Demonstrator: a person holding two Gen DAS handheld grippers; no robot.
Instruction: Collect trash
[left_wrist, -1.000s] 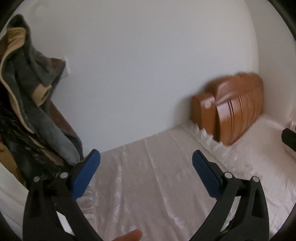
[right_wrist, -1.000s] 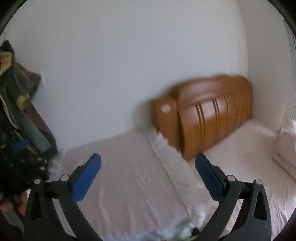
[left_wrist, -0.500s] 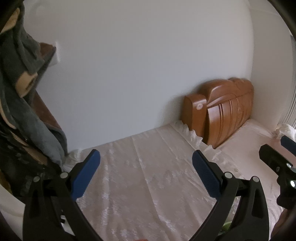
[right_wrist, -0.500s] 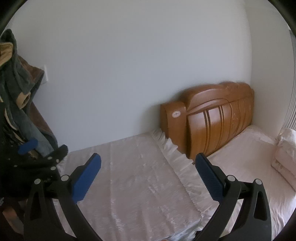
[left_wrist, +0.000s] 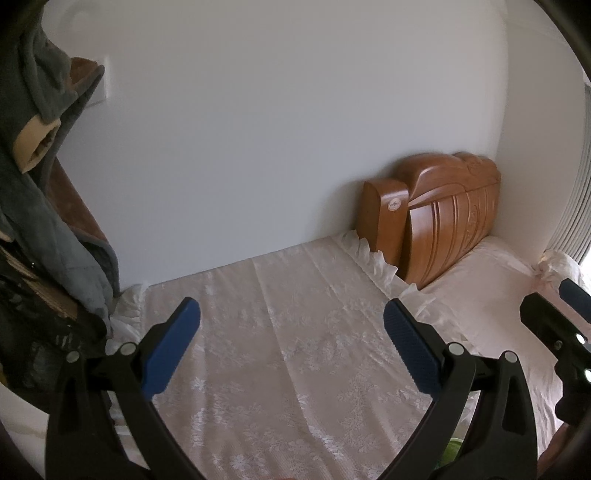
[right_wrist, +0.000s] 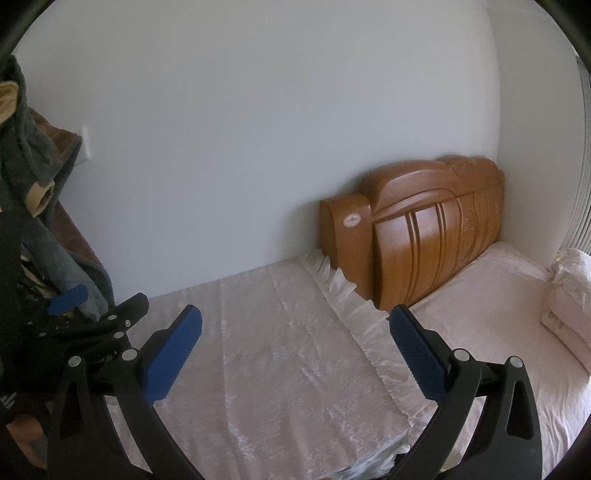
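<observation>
**Both grippers spread wide over a lace-covered surface, no trash clearly in sight**

White wall (left_wrist: 280, 129) fills the upper half of both wrist views, meeting a second wall in a corner at the upper right. Below it, across the middle and lower part of each frame, lies a pale pink lace cover (left_wrist: 295, 350) with a frilled edge (right_wrist: 347, 291) running diagonally toward the lower right. Beside the frill, right of centre, a carved wooden headboard (left_wrist: 447, 221) leans against the wall, with a small round sticker on its left post. Right of the headboard is a bed with a plain pale sheet (right_wrist: 491, 306), and a folded pale quilt (right_wrist: 569, 291) sits at the right edge of the right wrist view.

At the left edge, grey and brown clothes (left_wrist: 48, 206) hang in a heap over something dark; what they hang on cannot be made out.

No bin, bag or other container shows in either view. A small green patch (left_wrist: 452, 446) peeks out at the bottom right of the left wrist view, partly hidden by the finger; whether it is trash cannot be told.

The left gripper (left_wrist: 291, 345) has its blue-padded fingers spread wide apart, grasping nothing. The right gripper (right_wrist: 295, 349) is likewise spread wide and empty. Each gripper also shows at the edge of the other's view.
</observation>
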